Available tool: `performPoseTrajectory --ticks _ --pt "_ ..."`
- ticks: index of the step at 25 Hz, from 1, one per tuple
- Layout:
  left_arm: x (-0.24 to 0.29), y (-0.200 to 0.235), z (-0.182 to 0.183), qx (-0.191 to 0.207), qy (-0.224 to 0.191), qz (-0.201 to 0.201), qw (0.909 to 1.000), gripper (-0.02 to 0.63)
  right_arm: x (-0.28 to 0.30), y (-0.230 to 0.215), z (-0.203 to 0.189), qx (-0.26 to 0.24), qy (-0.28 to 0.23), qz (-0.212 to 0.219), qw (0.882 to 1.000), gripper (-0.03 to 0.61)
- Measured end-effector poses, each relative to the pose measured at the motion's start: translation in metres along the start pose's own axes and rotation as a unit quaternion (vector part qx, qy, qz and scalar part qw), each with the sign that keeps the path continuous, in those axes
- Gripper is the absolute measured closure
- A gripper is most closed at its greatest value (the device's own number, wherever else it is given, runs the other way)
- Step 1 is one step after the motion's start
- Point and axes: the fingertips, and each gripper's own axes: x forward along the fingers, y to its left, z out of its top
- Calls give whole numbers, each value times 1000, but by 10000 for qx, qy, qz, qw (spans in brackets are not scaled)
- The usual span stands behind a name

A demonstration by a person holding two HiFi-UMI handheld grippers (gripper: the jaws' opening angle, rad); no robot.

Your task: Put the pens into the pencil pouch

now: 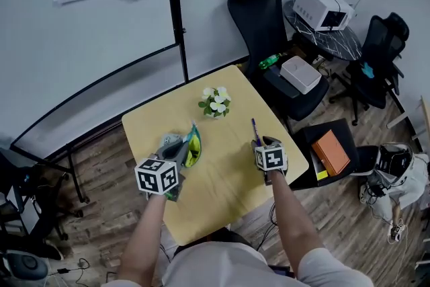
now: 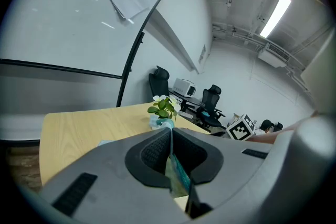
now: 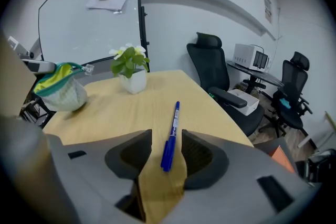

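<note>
Left gripper [image 2: 170, 132] jaws clamped the pencil pouch [image 1: 192, 147] at left; right gripper [image 3: 166, 139] jaws stood open astride 1 blue pen [image 3: 174, 119] on the surface [image 1: 225, 175], right. Closing skewed could roll it away.

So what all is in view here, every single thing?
table: one, pale wood, centre
pencil pouch: one, green and yellow, table's left
pen: one, blue, lying on table's right
potted plant: one, white flowers, table's far edge
whiteboard: one, white, behind table
office chairs: two, black, right of table
left gripper: grey, shut on the pencil pouch
right gripper: grey, jaws apart either side of the pen
</note>
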Motion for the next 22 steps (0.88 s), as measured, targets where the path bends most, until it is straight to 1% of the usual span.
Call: performPoseTrajectory --ticks 4,7,8,9,12,14,17,22 --pt "0 2 0 5 6 18 10000 594 6 -2 -10 58 300 -86 9995 442" --pt "0 3 -1 -6 8 28 10000 594 8 -1 -13 109 340 -73 9993 463" --pt "0 3 -1 -8 9 30 10000 594 8 0 -13 108 353 -51 9993 479" --pt "0 3 -1 -11 10 30 10000 594 8 1 -13 85 371 -12 9993 513" --pt "0 4 -1 3 14 21 10000 594 3 6 -11 -52 341 89 9994 517" --pt "2 5 0 27 17 13 10000 594 -4 6 -5 -111 191 113 9997 517" --pt "3 6 2 42 20 0 10000 594 -21 8 14 -220 -231 142 9994 517" --pt "4 10 5 71 9 4 10000 594 -67 23 56 -585 -1001 189 9931 518"
